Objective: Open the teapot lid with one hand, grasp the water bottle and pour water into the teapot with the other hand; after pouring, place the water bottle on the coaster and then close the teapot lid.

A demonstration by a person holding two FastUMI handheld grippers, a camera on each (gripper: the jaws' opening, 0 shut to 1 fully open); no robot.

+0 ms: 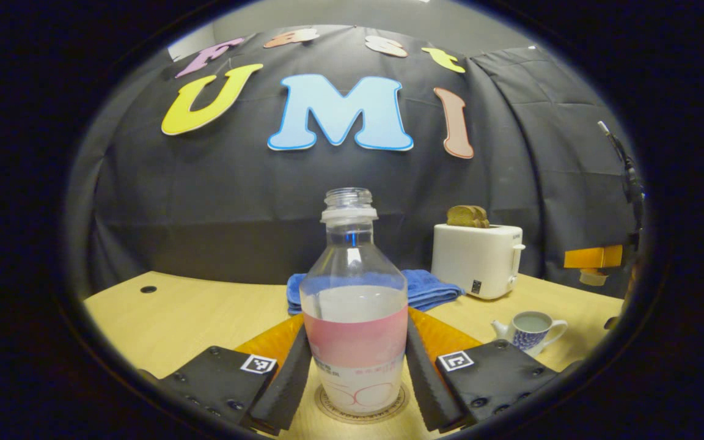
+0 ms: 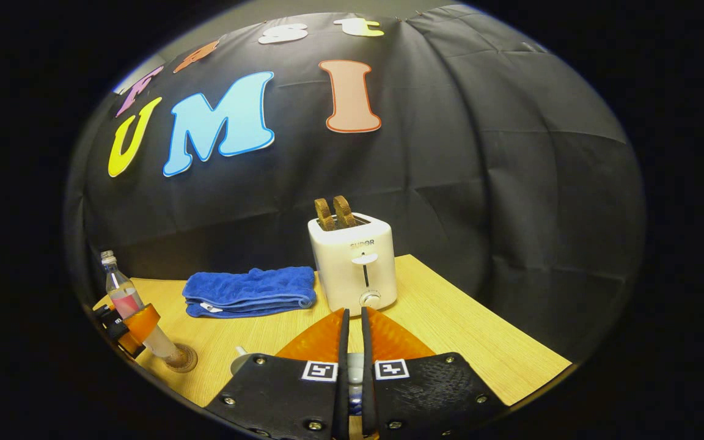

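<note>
Left gripper (image 1: 357,360) has both fingers pressed against the sides of the uncapped water bottle (image 1: 354,305), which stands upright on the round coaster (image 1: 361,408) between them. Off to its right sits the open teapot (image 1: 529,332). Right gripper (image 2: 352,342) is nearly closed, pinching something small, likely the lid (image 2: 355,366), above the teapot.

Staged booth: black cloth wall (image 2: 480,183), wooden table (image 2: 450,324), toaster (image 2: 355,260)

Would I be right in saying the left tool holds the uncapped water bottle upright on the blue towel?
Not quite: the left tool holds the uncapped water bottle upright on the coaster, not the blue towel behind it, as the left gripper view shows.
</note>
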